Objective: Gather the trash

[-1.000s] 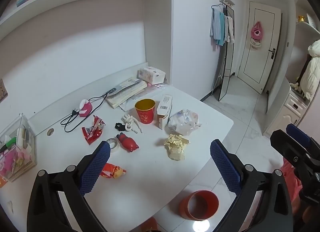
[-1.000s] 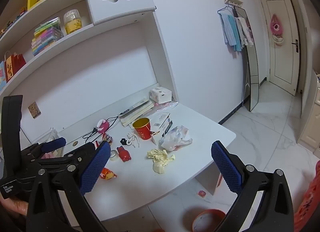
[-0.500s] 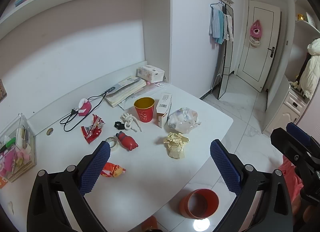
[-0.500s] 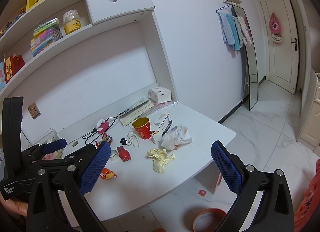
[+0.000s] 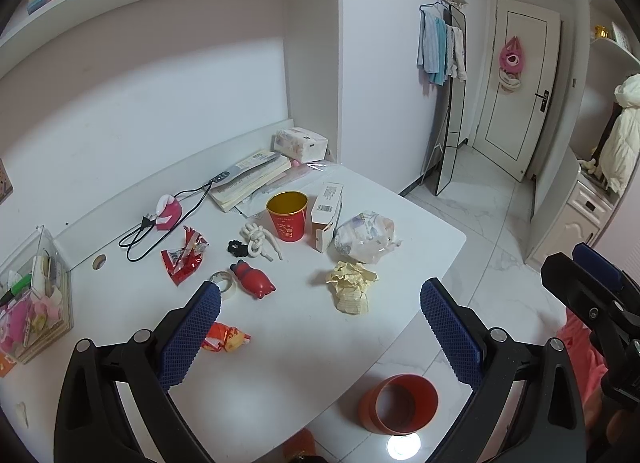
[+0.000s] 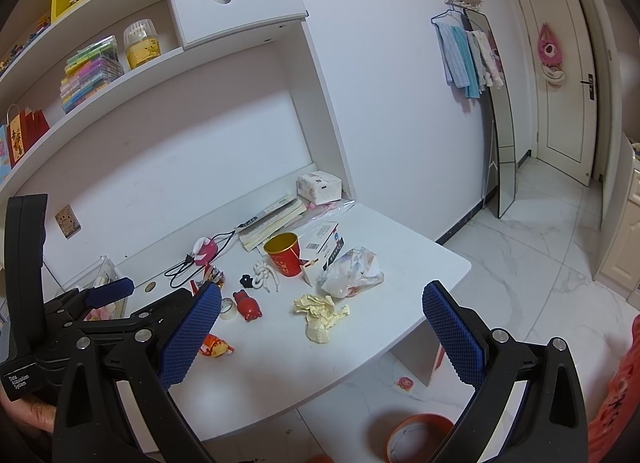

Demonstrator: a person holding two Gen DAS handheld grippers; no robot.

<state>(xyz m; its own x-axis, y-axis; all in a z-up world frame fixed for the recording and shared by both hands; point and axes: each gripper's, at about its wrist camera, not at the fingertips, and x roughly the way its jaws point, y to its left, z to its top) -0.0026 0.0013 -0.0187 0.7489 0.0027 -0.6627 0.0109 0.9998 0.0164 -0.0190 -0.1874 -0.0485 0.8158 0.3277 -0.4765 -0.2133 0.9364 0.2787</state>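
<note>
Lying on the white tabletop, the crumpled yellow paper sits toward the rounded front edge, just in front of the crumpled plastic bag. Behind that paper stands the red cup with its gold inside, touching or nearly touching a white carton on its door-ward side. Away from the door, beside the cup, lie a knotted white cord, a red toy figure, a tape roll, a torn red wrapper and, nearer the camera, an orange wrapper. Books and a tissue pack rest against the back wall, under white shelving. On the marble floor below the paper's side of the tabletop stands an orange bin, cut off at the bottom edge in the right wrist view.

Both tools hover above the tabletop, well apart from everything on it: the left tool has its blue-padded fingers spread wide with nothing between them, and the right tool is likewise spread and holds nothing. A closed white door and a leaning mirror stand beyond. The clear organiser at the tabletop's far end holds small things too blurred to name, and the left tool's finger partly covers the orange wrapper.
</note>
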